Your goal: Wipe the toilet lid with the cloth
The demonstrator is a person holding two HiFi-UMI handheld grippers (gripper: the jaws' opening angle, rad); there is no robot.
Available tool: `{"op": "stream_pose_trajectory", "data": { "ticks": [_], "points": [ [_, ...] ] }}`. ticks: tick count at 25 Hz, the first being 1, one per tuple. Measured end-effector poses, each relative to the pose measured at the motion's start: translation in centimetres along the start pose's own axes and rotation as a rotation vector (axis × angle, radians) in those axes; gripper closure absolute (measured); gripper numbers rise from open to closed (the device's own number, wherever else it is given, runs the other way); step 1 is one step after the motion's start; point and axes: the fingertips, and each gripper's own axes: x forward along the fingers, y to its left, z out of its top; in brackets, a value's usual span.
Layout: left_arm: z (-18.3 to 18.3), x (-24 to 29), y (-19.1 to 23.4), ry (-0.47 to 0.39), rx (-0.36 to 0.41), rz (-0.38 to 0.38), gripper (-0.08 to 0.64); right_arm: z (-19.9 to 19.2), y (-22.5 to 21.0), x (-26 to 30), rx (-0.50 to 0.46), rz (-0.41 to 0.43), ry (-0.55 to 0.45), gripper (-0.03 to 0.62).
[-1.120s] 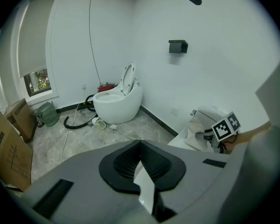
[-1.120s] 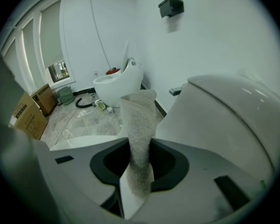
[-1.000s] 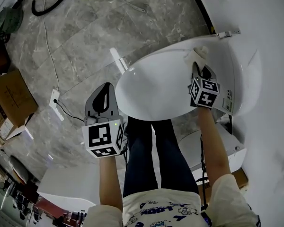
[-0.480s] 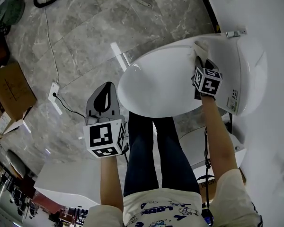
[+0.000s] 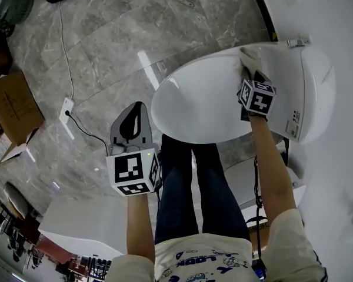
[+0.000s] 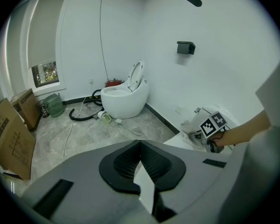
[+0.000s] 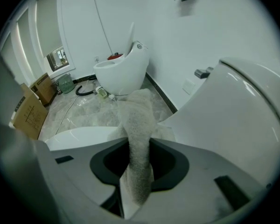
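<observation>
1. Right gripper [image 5: 250, 78] is at the 2 o'clock edge of the toilet lid [image 5: 194, 104], with its marker cube facing up.
2. Its own view shows the jaws clamped on the cloth [image 7: 137, 125]. A pale fuzzy strip stands up out of the right gripper [image 7: 136, 188].
3. Cloth [image 5: 249, 57] bunches at the jaw tips and touches the lid rim beside the rear body of the toilet [image 5: 315, 93].
4. Left gripper [image 5: 134, 111] is off the lid at about 8 o'clock, over the marble floor [image 5: 106, 40].
5. In its own view the left gripper [image 6: 141, 160] has its jaws pressed together with nothing between them.
6. The lid is closed, white and glossy. The person's legs [image 5: 194, 192] are at its 6 o'clock.
7. A second toilet [image 6: 123, 97] stands by the far wall with its seat up.
8. Cardboard box [image 5: 12, 107] is at 9 o'clock on the floor, with a cable [image 5: 63, 51] near it.
</observation>
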Motion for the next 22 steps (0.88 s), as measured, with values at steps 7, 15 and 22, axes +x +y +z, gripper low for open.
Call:
{"op": "stream_pose_trajectory", "data": {
  "ticks": [7, 15, 22],
  "points": [
    [-1.3, -1.7, 2.7, -0.008, -0.021, 0.028, 0.557, 0.0, 5.3, 0.0, -0.077, 0.039, -0.002, 0.494],
    [-3.8, -4.1, 5.3, -0.012, -0.060, 0.064, 0.557, -1.2, 12.5, -0.3, -0.200, 0.108, -0.001, 0.494],
    [-6.1, -6.5, 8.0, -0.020, -0.096, 0.091, 0.557, -3.2, 19.5, -1.2, -0.297, 0.168, 0.005, 0.494]
  ]
}}
